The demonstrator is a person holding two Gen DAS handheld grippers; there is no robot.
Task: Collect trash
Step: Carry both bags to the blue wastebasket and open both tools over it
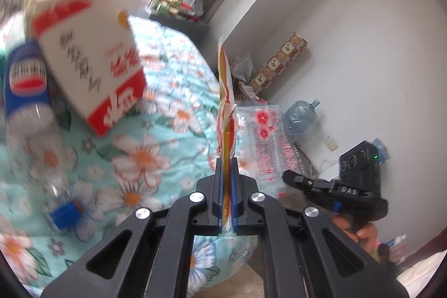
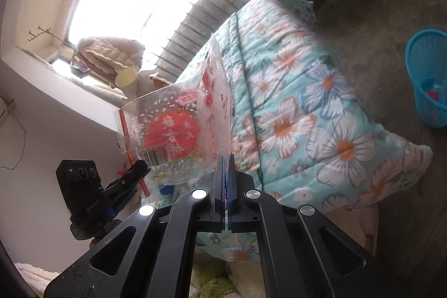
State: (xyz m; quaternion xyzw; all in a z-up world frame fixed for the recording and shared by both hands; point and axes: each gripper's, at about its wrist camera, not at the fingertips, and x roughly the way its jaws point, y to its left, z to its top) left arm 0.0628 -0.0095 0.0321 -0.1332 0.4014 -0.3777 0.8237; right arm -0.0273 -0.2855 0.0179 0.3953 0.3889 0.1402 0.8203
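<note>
My left gripper (image 1: pixel 226 166) is shut on a thin yellow and red snack wrapper (image 1: pixel 225 91), seen edge-on and held above the bed. My right gripper (image 2: pixel 226 161) is shut on a clear plastic bag with red print (image 2: pixel 173 130), also held in the air. The same bag shows in the left wrist view (image 1: pixel 262 141), with the right gripper's body (image 1: pixel 335 192) below it. A red and white carton (image 1: pixel 92 63) and a blue-labelled plastic bottle (image 1: pixel 28 91) lie blurred on the floral quilt (image 1: pixel 156 147). A blue mesh trash basket (image 2: pixel 428 77) stands on the floor at the right.
The quilted bed (image 2: pixel 301 108) fills the middle of both views. A large water jug (image 1: pixel 301 116) and a patterned roll (image 1: pixel 279 66) lean at the white wall. A cluttered dark shelf (image 1: pixel 178 16) stands behind the bed. A window sill with a cup (image 2: pixel 127 78) is at left.
</note>
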